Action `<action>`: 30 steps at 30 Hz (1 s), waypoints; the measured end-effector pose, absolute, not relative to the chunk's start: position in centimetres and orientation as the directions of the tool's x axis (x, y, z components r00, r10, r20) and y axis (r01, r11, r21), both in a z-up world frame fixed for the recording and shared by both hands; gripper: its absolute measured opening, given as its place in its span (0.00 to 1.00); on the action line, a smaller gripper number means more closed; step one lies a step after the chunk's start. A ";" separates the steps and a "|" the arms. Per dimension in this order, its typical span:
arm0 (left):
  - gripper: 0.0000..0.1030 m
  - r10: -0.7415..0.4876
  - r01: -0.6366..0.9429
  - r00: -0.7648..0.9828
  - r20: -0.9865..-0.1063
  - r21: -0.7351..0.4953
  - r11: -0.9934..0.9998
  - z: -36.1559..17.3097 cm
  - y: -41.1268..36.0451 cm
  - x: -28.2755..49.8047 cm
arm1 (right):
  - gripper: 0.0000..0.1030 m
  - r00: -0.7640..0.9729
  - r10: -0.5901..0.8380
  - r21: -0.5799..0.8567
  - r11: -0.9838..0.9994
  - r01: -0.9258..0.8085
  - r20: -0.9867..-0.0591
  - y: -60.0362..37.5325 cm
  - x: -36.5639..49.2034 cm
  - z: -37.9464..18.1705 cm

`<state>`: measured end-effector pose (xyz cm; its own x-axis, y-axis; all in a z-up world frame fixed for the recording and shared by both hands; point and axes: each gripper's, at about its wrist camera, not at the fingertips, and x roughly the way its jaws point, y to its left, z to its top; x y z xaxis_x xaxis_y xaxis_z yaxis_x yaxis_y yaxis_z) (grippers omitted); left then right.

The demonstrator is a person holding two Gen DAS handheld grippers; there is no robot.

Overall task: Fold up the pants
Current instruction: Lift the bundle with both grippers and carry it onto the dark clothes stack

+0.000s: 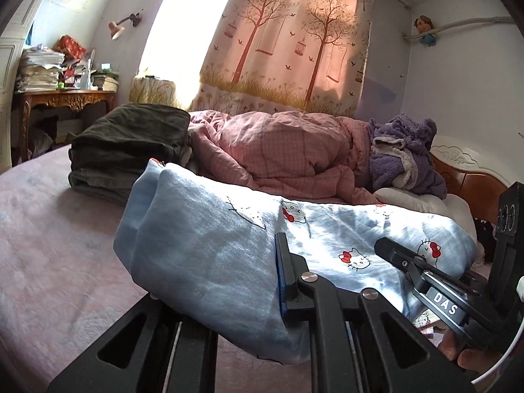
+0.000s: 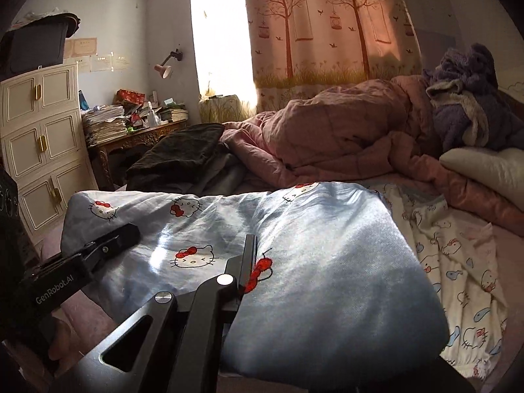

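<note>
- Left tongs: closed on the near edge of the pants, light blue cloth bunched between the jaws.
- Right tongs: likewise clamped on the pants' near edge, the cloth pinched thin.
- Pants: light blue with a cat print, held between the two tongs and raised off the bed, draped in a doubled bundle that sagged at both ends. Judged light, soft and limp, with no stiffness of its own; not fragile, not slippery. Best held at edges or corners, through all layers, the two holds kept well apart so the fold stayed straight.
- Bed: pinkish sheet, beneath the pants.
- White printed garment: lay flat on the bed, just beside the pants on the right.
- Dark folded clothes: stacked farther back on the bed.
- Pink quilt: heaped behind, a purple fleece garment atop its right end.
- Curtain: tree-printed, on the far wall.
</note>
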<state>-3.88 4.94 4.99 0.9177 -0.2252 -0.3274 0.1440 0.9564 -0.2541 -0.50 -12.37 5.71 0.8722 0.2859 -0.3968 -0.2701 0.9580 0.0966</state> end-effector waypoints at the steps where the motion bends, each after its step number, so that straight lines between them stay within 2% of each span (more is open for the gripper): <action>1: 0.11 -0.215 0.140 0.921 -0.324 -0.239 0.961 5.4 5.0 -4.1 | 0.07 0.876 0.282 0.083 0.959 -0.272 -0.390 -12.1 -0.8 6.1; 13: 0.12 -0.159 0.119 0.937 -0.311 -0.144 0.982 7.4 6.6 -4.0 | 0.07 0.860 0.362 0.139 0.932 -0.335 -0.360 -10.5 -0.6 8.2; 25: 0.12 -0.124 0.097 0.951 -0.282 -0.107 0.990 8.7 9.1 -3.0 | 0.07 0.875 0.341 0.035 0.936 -0.351 -0.344 -6.8 0.9 10.5; 30: 0.12 -0.095 0.074 0.957 -0.274 -0.084 0.994 9.3 10.5 -2.0 | 0.07 0.872 0.340 0.033 0.936 -0.351 -0.352 -5.0 2.6 11.2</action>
